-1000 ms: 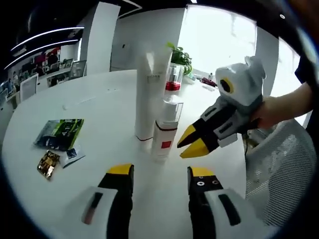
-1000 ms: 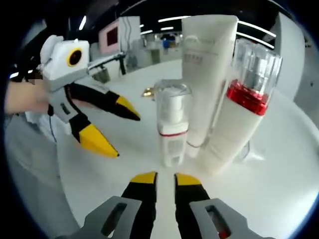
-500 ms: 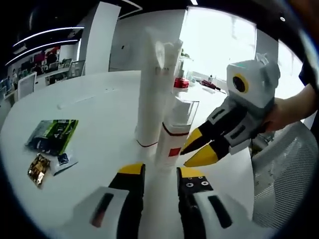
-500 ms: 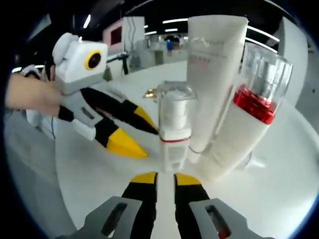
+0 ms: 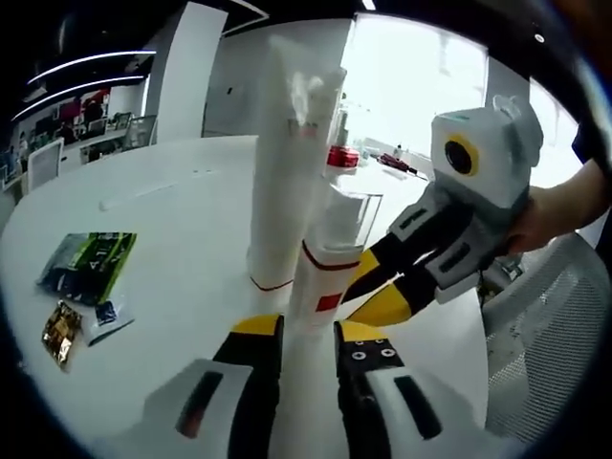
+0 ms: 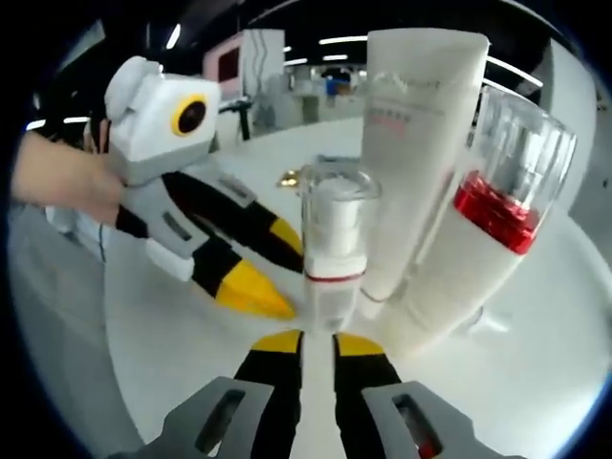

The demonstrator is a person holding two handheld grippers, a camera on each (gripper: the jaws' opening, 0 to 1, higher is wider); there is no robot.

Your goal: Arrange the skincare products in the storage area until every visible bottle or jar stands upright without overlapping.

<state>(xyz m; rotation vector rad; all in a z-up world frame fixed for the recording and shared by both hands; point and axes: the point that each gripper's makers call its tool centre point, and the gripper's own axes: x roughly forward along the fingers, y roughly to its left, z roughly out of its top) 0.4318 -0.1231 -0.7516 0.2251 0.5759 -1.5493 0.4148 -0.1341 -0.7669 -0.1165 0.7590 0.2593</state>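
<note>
small pump bottle (image 5: 320, 282) stands upright at frame center, base between the narrowly parted left gripper (image 5: 304, 335) jaws, right gripper (image 6: 311, 344) nearly pressed together below it.

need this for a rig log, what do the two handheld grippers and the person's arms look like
Both grippers match. The left gripper has a light grey body with a round black lens ringed in yellow, and black jaws ending in yellow tips. The right gripper has the same grey body, yellow-ringed lens and black, yellow-tipped jaws. Seen from behind, each has grey housings with dark slots. A dark sleeve shows above the hand.
</note>
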